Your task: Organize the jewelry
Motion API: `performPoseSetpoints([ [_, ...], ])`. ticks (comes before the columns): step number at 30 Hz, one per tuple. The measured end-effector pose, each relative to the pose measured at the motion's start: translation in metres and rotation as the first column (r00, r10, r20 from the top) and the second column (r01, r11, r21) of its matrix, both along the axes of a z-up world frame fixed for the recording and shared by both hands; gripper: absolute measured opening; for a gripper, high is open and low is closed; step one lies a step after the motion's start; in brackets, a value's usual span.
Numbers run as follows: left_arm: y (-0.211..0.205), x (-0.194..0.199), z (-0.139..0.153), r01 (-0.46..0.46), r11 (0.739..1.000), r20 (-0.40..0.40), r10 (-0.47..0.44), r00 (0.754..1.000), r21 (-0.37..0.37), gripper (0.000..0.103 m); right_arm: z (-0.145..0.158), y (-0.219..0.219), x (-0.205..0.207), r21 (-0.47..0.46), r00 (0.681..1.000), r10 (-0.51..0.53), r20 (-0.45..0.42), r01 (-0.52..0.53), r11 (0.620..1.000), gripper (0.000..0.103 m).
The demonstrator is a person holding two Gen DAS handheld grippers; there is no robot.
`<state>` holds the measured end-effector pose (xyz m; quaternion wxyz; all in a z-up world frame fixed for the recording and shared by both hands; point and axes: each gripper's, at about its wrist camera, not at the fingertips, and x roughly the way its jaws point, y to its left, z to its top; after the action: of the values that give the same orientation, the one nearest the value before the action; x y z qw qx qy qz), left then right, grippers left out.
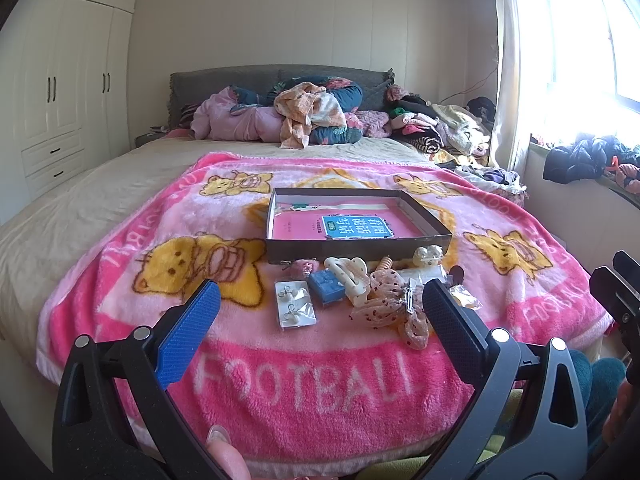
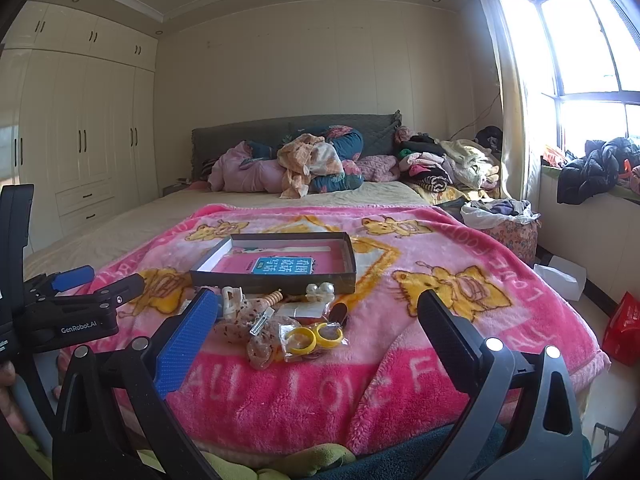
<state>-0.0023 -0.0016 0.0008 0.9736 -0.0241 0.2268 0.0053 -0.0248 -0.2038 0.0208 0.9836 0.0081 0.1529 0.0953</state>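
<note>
A dark shallow box point(image 1: 360, 242) point(image 2: 276, 282) with a pink book inside lies on the pink blanket. In front of it sits a cluster of jewelry: an earring card point(image 1: 295, 307), a blue square box point(image 1: 327, 286), a cream claw clip point(image 1: 348, 280), a sheer dotted bow clip point(image 1: 394, 308) point(image 2: 260, 330), pearl pieces point(image 2: 320, 290) and bagged yellow rings point(image 2: 316, 338). My left gripper point(image 1: 320, 304) hovers open just short of the cluster, nothing between its fingers. My right gripper point(image 2: 320, 320) is open too, near the rings, empty. The left gripper's body point(image 2: 80, 312) shows at the right wrist view's left edge.
The pink cartoon blanket point(image 1: 320, 384) covers the bed's near end. Piled clothes and bedding point(image 1: 304, 116) fill the headboard end and right side. White wardrobes point(image 1: 64, 92) stand left, a window point(image 2: 580, 60) right. A red bag point(image 2: 624, 330) sits on the floor.
</note>
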Motion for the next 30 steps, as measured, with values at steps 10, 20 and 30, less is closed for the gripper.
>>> performPoseSetpoints([
  [10, -0.0009, -0.0013, 0.0005, 0.0, 1.0, 0.001, 0.0, 1.0, 0.0, 0.093, -0.0004, 0.0002, 0.0003, 0.0, 1.0, 0.002, -0.002, -0.002, 1.0, 0.097],
  [20, -0.0035, -0.0023, 0.0037, 0.0, 1.0, -0.002, 0.0, 1.0, -0.001, 0.093, -0.0002, 0.0005, 0.0001, -0.001, 1.0, 0.002, -0.001, -0.002, 1.0, 0.097],
  [30, -0.0028, -0.0021, 0.0029, 0.001, 1.0, -0.001, -0.001, 1.0, -0.002, 0.093, 0.0003, 0.0014, -0.0002, -0.002, 1.0, 0.002, -0.002, -0.002, 1.0, 0.097],
])
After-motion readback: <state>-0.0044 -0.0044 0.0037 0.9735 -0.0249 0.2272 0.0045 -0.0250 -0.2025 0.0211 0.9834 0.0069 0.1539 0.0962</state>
